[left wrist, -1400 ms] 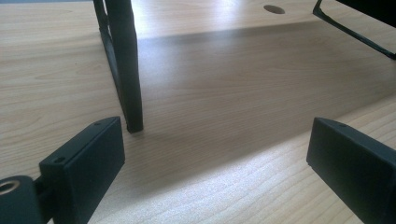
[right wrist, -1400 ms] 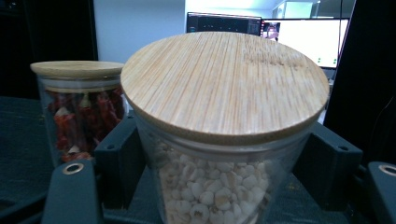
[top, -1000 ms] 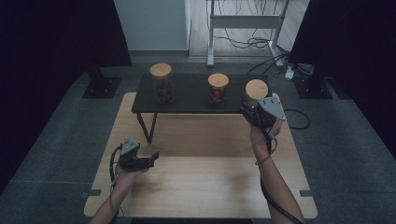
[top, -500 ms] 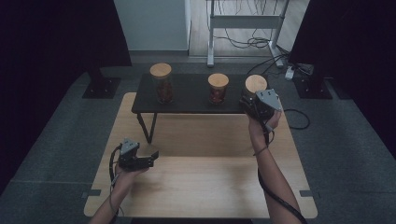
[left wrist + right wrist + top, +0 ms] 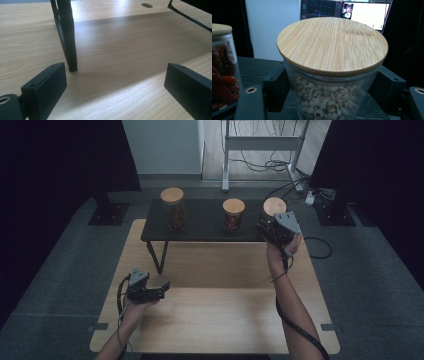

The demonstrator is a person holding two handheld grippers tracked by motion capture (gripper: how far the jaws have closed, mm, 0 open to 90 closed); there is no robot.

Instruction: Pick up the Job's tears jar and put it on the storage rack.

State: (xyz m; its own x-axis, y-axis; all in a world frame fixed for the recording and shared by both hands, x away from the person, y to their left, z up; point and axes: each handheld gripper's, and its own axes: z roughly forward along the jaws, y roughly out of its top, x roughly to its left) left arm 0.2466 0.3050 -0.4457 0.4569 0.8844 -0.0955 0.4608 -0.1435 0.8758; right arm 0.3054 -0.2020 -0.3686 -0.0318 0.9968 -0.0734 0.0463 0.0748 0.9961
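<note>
Three glass jars with bamboo lids stand on a low black shelf (image 5: 200,234) at the back of the wooden table. The right jar (image 5: 274,206) holds pale white grains (image 5: 322,105). My right gripper (image 5: 274,227) is at this jar, one jaw on each side, both against the glass just under the lid (image 5: 332,42). The middle jar (image 5: 233,214) holds red dried pieces, seen at the left edge as a red-filled jar (image 5: 222,75). The tall left jar (image 5: 173,209) stands apart. My left gripper (image 5: 157,289) rests low over the table, open and holding nothing, next to the shelf leg (image 5: 68,37).
The wooden table (image 5: 215,320) spreads toward me in front of the shelf. The shelf's black legs (image 5: 156,256) stand on it near my left gripper. Behind the table are a white wall, a metal frame, floor cables and lit monitors (image 5: 362,15).
My right gripper moved forward onto the grain jar and now flanks it. The left gripper stayed where it was.
</note>
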